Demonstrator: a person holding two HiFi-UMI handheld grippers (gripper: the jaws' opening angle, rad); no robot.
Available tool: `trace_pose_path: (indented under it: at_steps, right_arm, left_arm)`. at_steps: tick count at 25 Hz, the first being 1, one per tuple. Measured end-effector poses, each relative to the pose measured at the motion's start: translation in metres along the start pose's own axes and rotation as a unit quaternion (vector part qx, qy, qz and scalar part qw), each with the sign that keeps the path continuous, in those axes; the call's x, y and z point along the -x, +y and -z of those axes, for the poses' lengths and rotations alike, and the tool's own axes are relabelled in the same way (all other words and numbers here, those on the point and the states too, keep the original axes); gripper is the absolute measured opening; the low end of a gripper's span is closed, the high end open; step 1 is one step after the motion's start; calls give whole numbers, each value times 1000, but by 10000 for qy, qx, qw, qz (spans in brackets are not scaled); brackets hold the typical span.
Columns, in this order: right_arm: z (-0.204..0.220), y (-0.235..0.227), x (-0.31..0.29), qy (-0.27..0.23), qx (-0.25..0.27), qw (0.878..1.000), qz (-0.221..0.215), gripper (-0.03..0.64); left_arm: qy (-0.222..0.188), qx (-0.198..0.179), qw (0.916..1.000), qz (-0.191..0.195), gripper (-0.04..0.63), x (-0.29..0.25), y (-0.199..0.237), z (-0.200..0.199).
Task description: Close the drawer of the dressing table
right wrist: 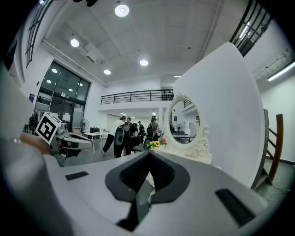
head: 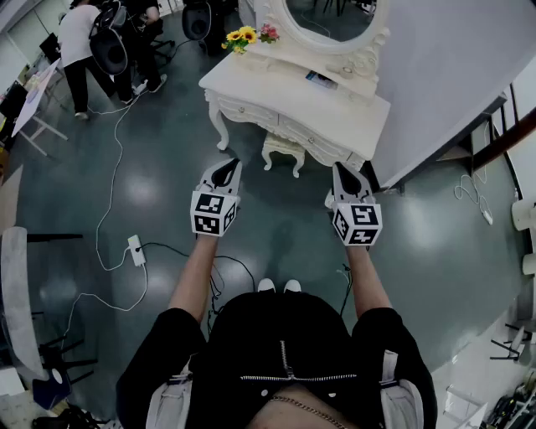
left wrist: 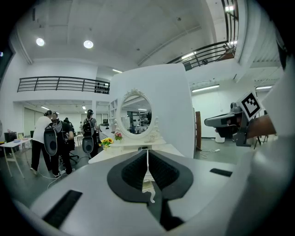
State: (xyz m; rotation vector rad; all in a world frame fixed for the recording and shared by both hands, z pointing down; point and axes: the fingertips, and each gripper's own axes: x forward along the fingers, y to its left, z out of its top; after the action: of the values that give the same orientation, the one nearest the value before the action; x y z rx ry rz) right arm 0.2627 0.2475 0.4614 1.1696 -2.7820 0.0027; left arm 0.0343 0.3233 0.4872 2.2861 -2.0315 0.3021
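Observation:
The white dressing table (head: 285, 96) stands ahead of me against a white partition, with an oval mirror (head: 335, 17) and a bunch of flowers (head: 243, 35) on top. Its front drawers (head: 311, 136) look flush from here; I see none standing out. A small white stool (head: 283, 151) sits under it. My left gripper (head: 227, 167) and right gripper (head: 345, 174) hover side by side short of the table, touching nothing. In the left gripper view the left gripper (left wrist: 147, 152) has its pads together, empty, and faces the mirror (left wrist: 135, 115). The right gripper (right wrist: 148, 156) also looks shut and empty.
Several people (head: 84, 42) stand at the far left by a desk (head: 33, 100). Cables and a power strip (head: 136, 250) lie on the grey floor to my left. The white partition (head: 452, 75) rises at the right behind the table. My shoes (head: 276, 286) are below.

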Motion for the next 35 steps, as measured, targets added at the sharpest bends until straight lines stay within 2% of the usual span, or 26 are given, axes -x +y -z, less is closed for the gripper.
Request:
trace_pose_path:
  at_steps: [3, 10, 18, 27, 35]
  right_arm:
    - [2, 4, 6, -71, -109, 9998, -130, 4]
    - [4, 14, 13, -170, -93, 9998, -36, 6]
    - [16, 33, 3, -20, -135, 9999, -77, 6]
    - [27, 19, -42, 124, -197, 9997, -103, 6]
    - [19, -18, -127, 120, -257, 9993, -263, 6]
  left_arm:
    - [-12, 20, 10000, -14, 26, 4, -5, 1]
    - [-64, 105, 9999, -14, 26, 15, -3, 5]
    - [37, 117, 9999, 71, 26, 13, 6, 16]
    - [105, 175, 9998, 33, 26, -27, 31, 19]
    - [159, 144, 9997, -119, 26, -97, 73, 6]
